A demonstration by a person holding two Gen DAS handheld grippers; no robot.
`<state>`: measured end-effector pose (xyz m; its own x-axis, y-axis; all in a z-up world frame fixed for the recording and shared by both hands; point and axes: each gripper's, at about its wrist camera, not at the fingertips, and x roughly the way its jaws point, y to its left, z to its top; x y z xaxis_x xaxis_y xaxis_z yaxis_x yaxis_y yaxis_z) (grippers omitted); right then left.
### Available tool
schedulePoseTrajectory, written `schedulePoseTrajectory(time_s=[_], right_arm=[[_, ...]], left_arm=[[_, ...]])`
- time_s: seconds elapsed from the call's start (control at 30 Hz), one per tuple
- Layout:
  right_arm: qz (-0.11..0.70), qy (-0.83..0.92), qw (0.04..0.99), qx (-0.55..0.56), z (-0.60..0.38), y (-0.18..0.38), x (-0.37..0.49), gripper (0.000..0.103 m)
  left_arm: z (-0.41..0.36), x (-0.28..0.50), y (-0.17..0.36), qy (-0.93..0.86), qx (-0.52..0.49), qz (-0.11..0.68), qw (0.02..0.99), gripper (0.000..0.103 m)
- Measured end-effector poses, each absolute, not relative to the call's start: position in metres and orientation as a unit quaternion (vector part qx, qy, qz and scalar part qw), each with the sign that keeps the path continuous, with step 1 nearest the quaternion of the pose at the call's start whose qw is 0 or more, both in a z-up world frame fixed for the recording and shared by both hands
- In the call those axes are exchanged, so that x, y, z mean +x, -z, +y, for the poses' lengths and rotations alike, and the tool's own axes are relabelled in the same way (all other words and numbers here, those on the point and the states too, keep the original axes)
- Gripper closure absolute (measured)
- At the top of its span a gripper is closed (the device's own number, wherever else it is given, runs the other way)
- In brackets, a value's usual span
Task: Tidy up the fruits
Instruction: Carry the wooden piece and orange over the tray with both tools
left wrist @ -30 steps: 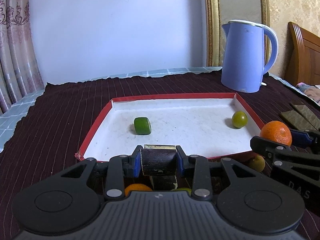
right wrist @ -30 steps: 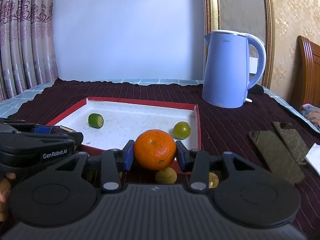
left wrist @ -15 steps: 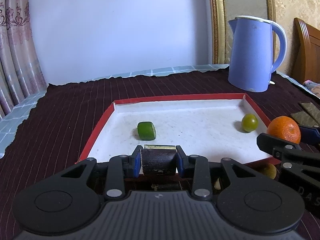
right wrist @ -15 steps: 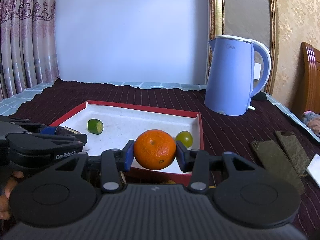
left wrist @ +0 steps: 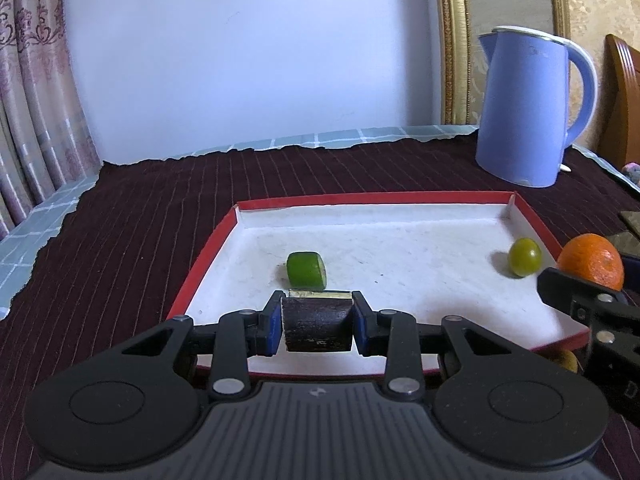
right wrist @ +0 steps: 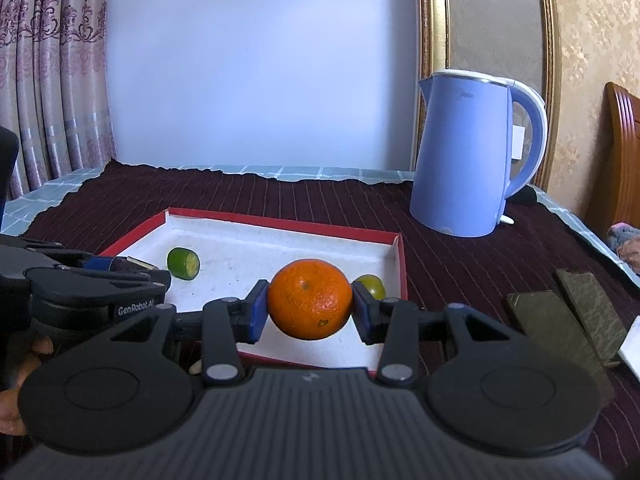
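My left gripper (left wrist: 317,326) is shut on a dark purple-brown cut piece of fruit (left wrist: 317,330) and holds it over the near edge of the red-rimmed white tray (left wrist: 404,198). My right gripper (right wrist: 310,306) is shut on an orange (right wrist: 310,305) above the tray's near right part (right wrist: 402,264). In the tray lie a cut green lime piece (left wrist: 307,269) and a round green fruit (left wrist: 524,257). The lime piece (right wrist: 183,263) and the green fruit (right wrist: 372,285) also show in the right wrist view. The orange (left wrist: 592,260) shows in the left wrist view.
A blue electric kettle (left wrist: 528,108) stands behind the tray at the right on the dark striped tablecloth (left wrist: 140,216). Dark flat slabs (right wrist: 560,320) lie at the right. A small yellowish fruit (left wrist: 566,361) sits below the tray's near right corner.
Both grippers have risen and moved forward over the tray with their fruits held. The loose fruits in front of the tray have dropped out of sight.
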<state>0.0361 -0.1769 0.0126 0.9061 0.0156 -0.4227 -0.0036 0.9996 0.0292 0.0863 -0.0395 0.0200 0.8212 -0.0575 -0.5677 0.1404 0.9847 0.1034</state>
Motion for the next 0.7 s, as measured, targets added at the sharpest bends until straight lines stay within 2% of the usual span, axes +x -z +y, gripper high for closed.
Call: schedulePoseTrajectory(time_s=[0.7], right_arm=[[0.228, -0.004, 0.973, 0.014, -0.179, -0.008, 0.066, 0.062]], left_arm=[[-0.049, 0.114, -0.013, 0.037, 0.082, 0.308, 0.947, 0.070]])
